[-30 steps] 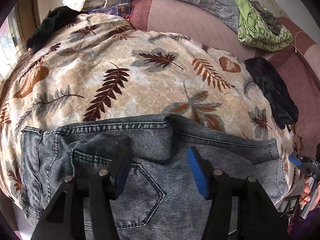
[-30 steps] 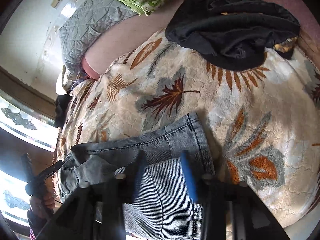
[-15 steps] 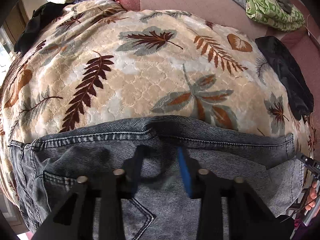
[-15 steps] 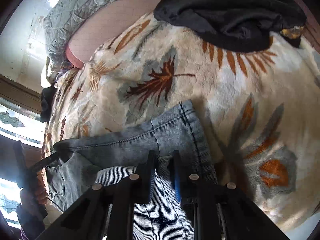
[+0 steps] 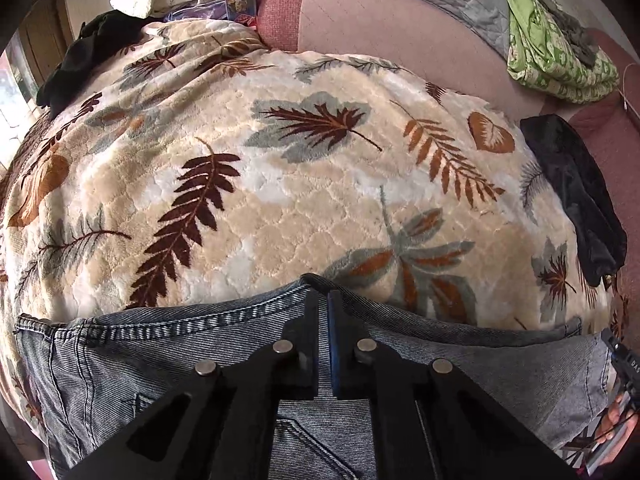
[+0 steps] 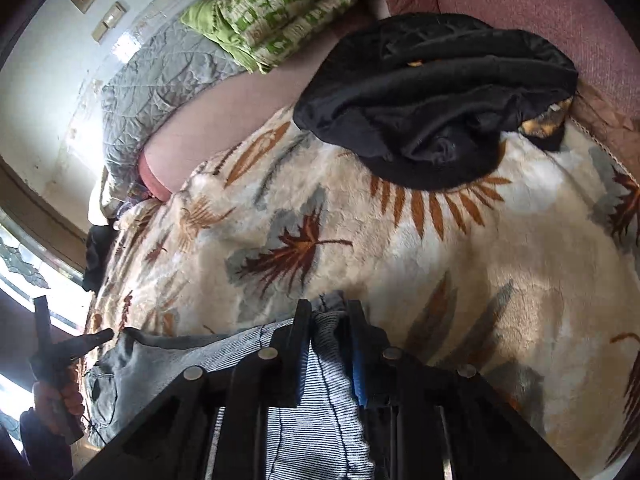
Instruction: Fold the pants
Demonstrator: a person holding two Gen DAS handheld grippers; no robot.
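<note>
Here the jeans [image 5: 140, 360] lie spread along the near edge of a leaf-patterned blanket [image 5: 280, 200], waistband to the left and leg hem toward the right in the left wrist view. The left gripper [image 5: 323, 300] has its two fingers pressed close together on the far fold of the denim, pinching a small raised peak of cloth at the crotch seam. A back pocket [image 5: 316, 440] shows just below, between the gripper's arms.

In the right wrist view, the right gripper [image 6: 328, 316] is clamped on the leg end of the jeans [image 6: 316, 400]; a bunch of ribbed denim stands up between its fingers and drapes back toward the camera. The rest of the jeans runs off to the left, where the left gripper [image 6: 100, 336] and the hand [image 6: 60, 400] holding it show at the frame edge.

A black garment [image 6: 432, 112] lies on the far part of the blanket, well apart from the jeans. A green patterned cloth [image 6: 280, 12] and a grey quilt [image 6: 160, 84] rest further back on the pink sofa [image 5: 400, 32].
</note>
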